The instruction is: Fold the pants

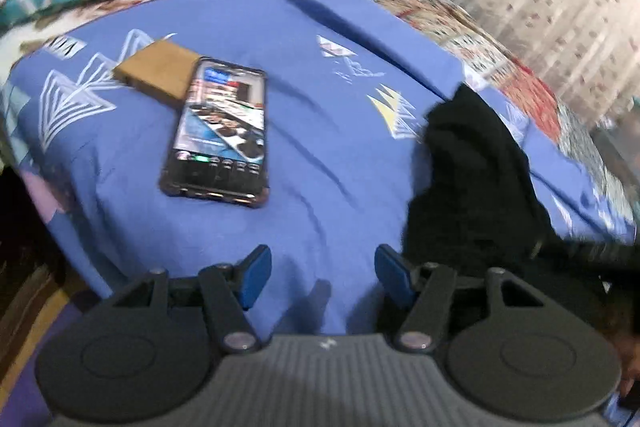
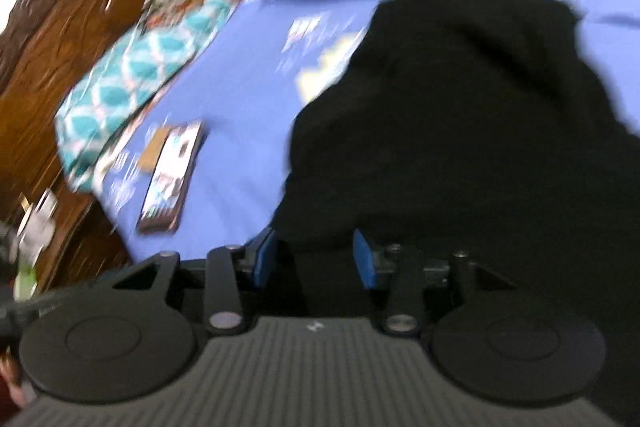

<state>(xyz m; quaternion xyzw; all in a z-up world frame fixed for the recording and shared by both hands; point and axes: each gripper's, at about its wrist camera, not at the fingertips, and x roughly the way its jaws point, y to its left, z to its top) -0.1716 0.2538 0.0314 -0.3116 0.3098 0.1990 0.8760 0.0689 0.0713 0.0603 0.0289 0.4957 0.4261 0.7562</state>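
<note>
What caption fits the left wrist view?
Open left gripper over a blue bedsheet, phone ahead, black pants bunched at right.

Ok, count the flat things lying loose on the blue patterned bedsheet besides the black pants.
2: a black-cased smartphone with its screen lit, mid-sheet, and a flat tan cardboard-like piece touching the phone's far corner. The black pants may hide others.

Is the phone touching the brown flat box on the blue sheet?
Touching. In the left wrist view, the phone has its top corner lying over the edge of the brown flat box, with no blue sheet visible between them.
</note>
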